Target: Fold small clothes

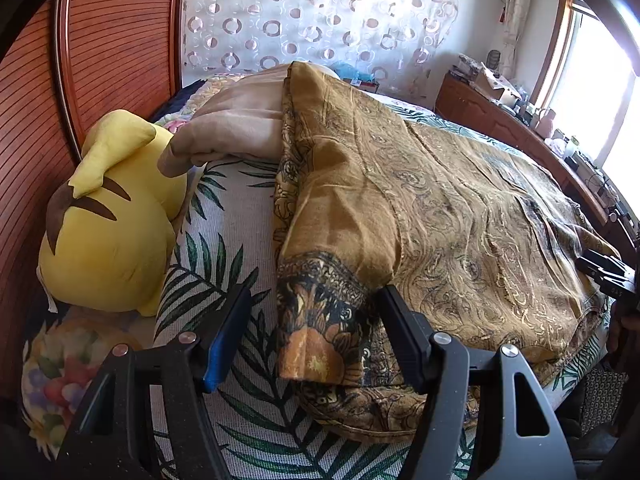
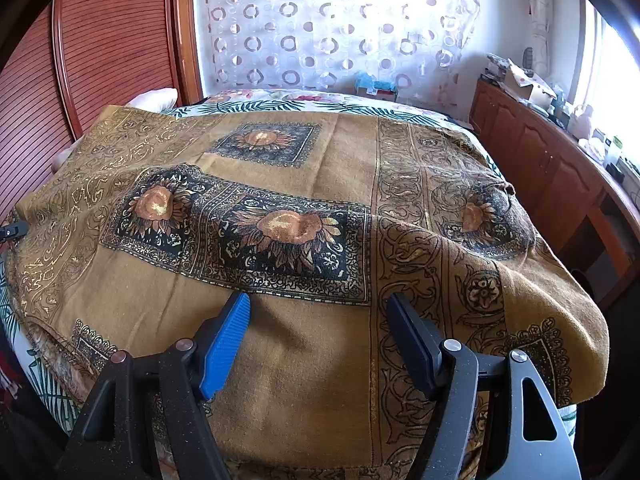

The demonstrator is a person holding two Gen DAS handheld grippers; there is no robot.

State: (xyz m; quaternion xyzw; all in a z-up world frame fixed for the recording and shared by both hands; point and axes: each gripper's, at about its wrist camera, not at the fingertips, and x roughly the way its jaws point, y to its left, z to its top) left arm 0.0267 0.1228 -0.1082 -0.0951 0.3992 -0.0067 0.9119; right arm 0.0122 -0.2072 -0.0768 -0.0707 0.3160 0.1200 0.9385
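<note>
A mustard-brown patterned garment (image 1: 440,208) with black sunflower panels lies spread on the bed. Its folded sleeve cuff (image 1: 320,320) lies between the jaws of my left gripper (image 1: 314,300), which is open above the sleeve end. In the right wrist view the garment (image 2: 304,184) fills the bed, lying mostly flat with soft wrinkles. My right gripper (image 2: 318,306) is open just above the near part of the cloth, holding nothing. The right gripper also shows at the right edge of the left wrist view (image 1: 608,272).
A yellow plush toy (image 1: 112,224) lies at the bed's left beside the wooden headboard (image 1: 112,48). A beige folded blanket (image 1: 240,124) sits behind the garment. The leaf-print bedsheet (image 1: 224,208) shows at left. A wooden cabinet (image 2: 532,152) with clutter runs along the right under the window.
</note>
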